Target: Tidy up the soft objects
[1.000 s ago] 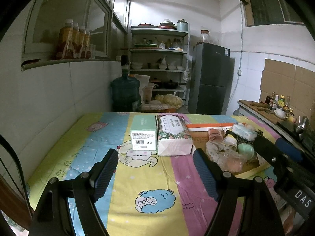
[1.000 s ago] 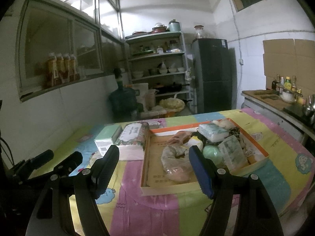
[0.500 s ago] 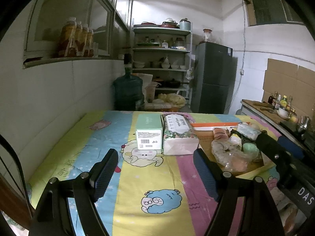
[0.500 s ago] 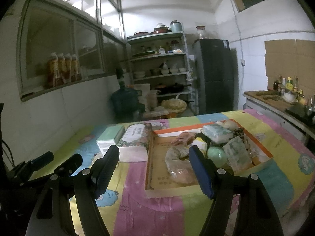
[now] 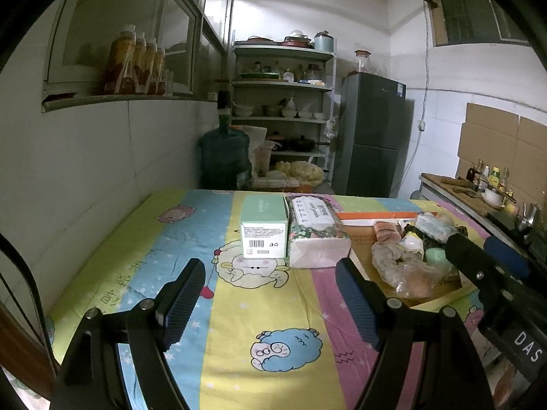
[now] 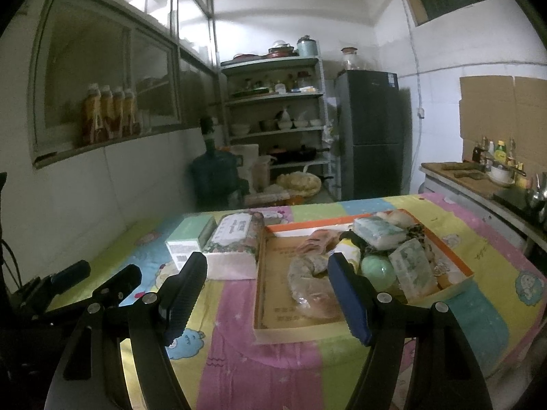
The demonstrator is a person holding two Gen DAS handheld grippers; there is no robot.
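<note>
step: start of sorting, by my read; nothing grasped, both grippers hover short of the goods
left gripper [image 5: 270, 294]: fingers spread wide, empty, over bare cloth [image 5: 239, 307]; green box and tissue pack lie ahead of it
right gripper [image 6: 266, 290]: fingers spread wide, empty, aimed at the tray's near left part; bagged item shows between the tips but farther off, no contact
table: covered with a striped cartoon cloth, set against the wall
tray [image 6: 342, 329]: shallow cardboard, orange rim, on the right half of the table; left part of its floor bare, goods crowd the right part
tray contents: clear bagged item [image 6: 311, 294] nearest; green ball [image 6: 377, 270] just right of it; flat wipes pack [image 6: 412, 270] leaning beside the ball; second wipes pack [image 6: 376, 230] at the back; pink cloth piece [image 6: 314, 242] mid-back; dark patterned fabric under the packs, kind unclear
outside tray: tissue pack [image 5: 316, 235] touching the tray's left side; green box [image 5: 263, 227] touching the pack's left side, barcode end facing the camera
soft goods location: mostly piled in the tray, tissue pack just outside it
next move: probably right gripper goes forward and down onto the bagged item, closing gently since the film will crumple; needs a clean pick without dragging the ball
risk: pile is loose, neighbours may shift or roll
left's likely role: tissue pack or box, guess only
</note>
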